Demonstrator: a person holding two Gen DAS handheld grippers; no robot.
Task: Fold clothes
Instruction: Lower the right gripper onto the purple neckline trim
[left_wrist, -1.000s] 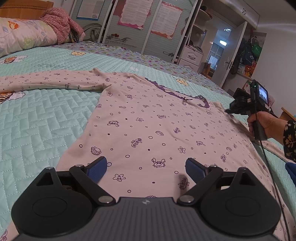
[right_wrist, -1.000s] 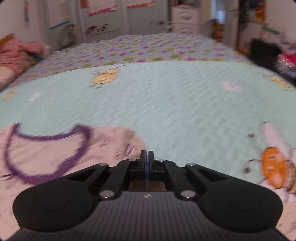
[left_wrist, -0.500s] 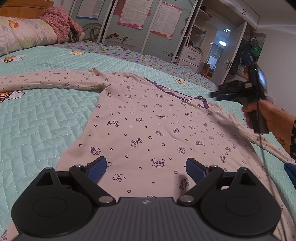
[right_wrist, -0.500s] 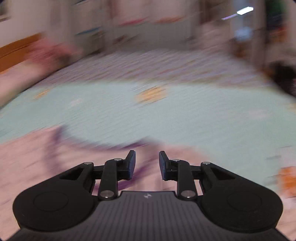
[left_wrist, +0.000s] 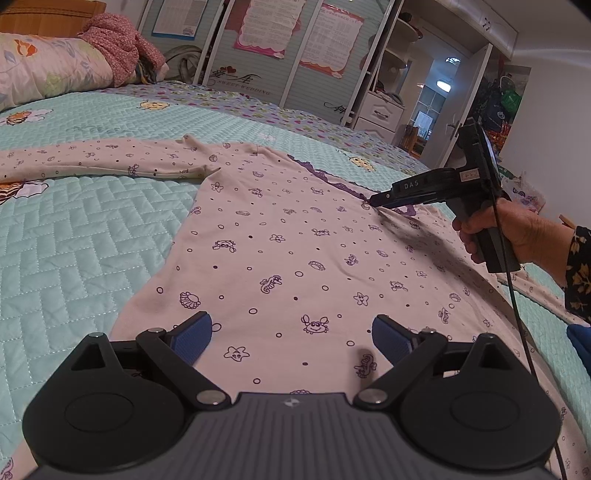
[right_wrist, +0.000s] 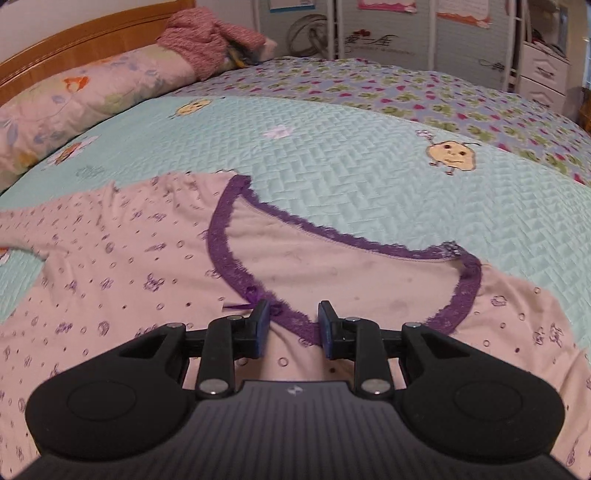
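left wrist view: pink printed top (left_wrist: 295, 236) spread flat on quilted bed (left_wrist: 92, 229), one sleeve (left_wrist: 92, 162) stretched out sideways. left tongs (left_wrist: 291, 332) wide apart above hem, holding nothing. thin soft knit, light, likely to drape and wrinkle.

right wrist view: right tongs (right_wrist: 290, 325) partly apart, straddling purple lace neckline (right_wrist: 229, 258), not clamped. lace edge judged firmest hold; shoulder seams also suitable.

The pink top (left_wrist: 280, 258) has its left sleeve (left_wrist: 74, 162) cut off by the frame edge.
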